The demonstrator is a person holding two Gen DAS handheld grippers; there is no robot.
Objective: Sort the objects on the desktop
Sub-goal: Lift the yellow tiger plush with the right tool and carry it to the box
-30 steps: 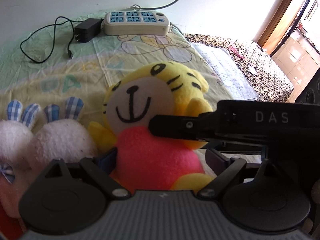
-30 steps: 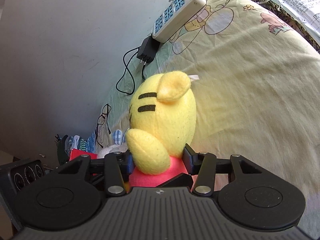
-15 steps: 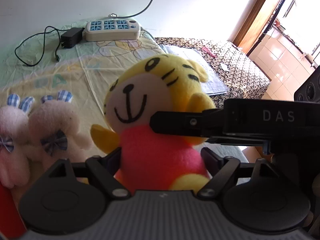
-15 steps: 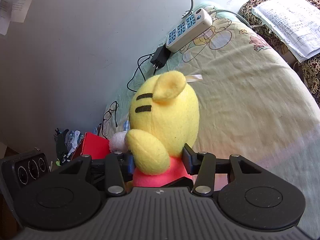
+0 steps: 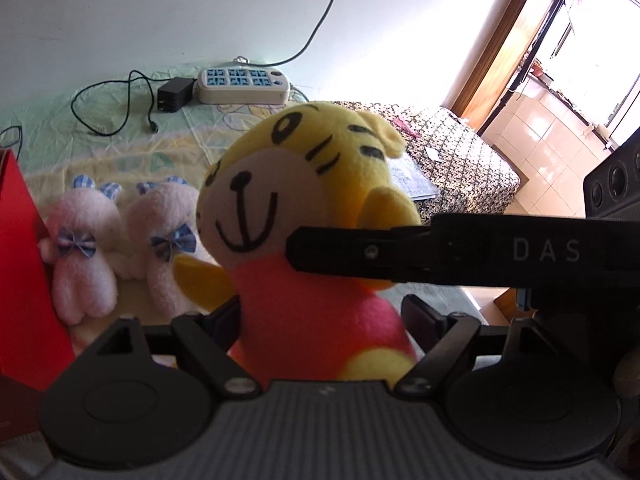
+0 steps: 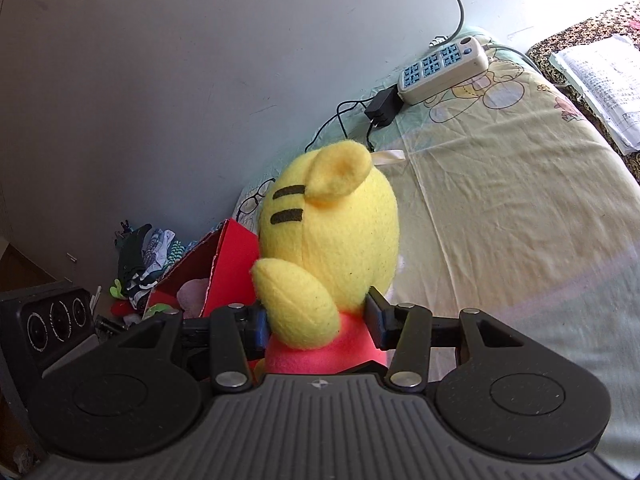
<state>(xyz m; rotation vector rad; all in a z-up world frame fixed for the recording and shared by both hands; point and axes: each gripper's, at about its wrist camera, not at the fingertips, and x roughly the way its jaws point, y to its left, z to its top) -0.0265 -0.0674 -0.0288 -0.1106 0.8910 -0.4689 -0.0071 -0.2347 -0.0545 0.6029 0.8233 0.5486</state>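
I've got the yellow tiger plush [image 5: 304,216] in both of my jaws, up off the bed [image 6: 500,216]. My left gripper [image 5: 320,316] has just closed in partway and now has both pads pressed into the tiger's red body, its smiling face turned toward my left camera. My right gripper [image 6: 316,322] is clamped about half open across the same toy from behind, at the join of yellow head and red body, one yellow arm bulging over the near pad. In the left view that right gripper's finger comes in from three o'clock and crosses the tiger's chest. Two pink bunny plushes [image 5: 120,248] lie side by side on the sheet at nine o'clock of the tiger, beside a red box [image 5: 24,272]. At twelve o'clock, against the wall, sits a power strip [image 5: 242,86] with a black adapter [image 5: 174,94] just beside it.
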